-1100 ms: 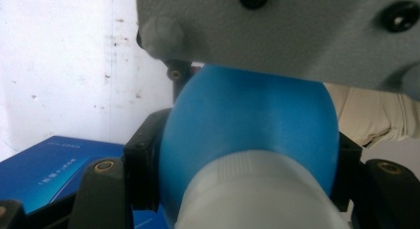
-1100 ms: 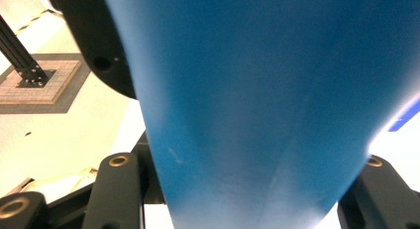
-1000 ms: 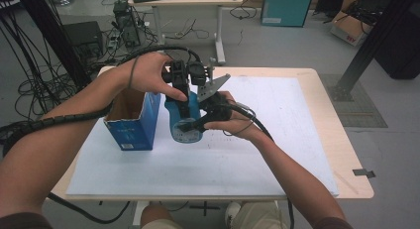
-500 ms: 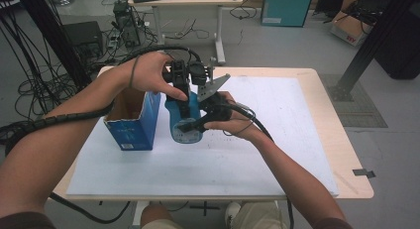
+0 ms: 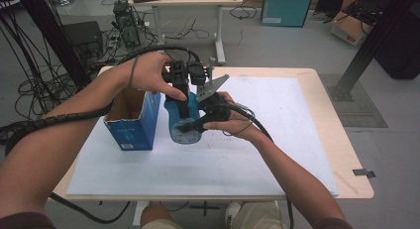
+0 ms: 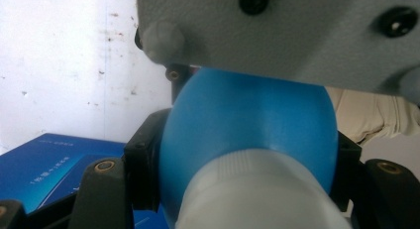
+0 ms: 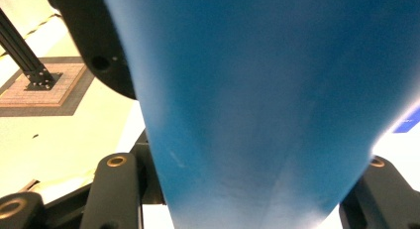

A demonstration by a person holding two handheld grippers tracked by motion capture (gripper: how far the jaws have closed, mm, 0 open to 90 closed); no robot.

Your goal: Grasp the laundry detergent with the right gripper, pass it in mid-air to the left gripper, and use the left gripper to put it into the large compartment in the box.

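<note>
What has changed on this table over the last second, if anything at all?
Nothing visibly changed. The left gripper is still shut on the top of the blue bottle, and the right gripper still clamps its body lower down. The bottle stands on the white sheet, beside the open blue box, exactly as before.

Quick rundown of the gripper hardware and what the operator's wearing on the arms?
Both grippers are black: left gripper, right gripper. A grey three-cornered plate tops the right one. A black ribbed cable trails from the left. Forearms are bare; a thin band circles the left wrist.
</note>
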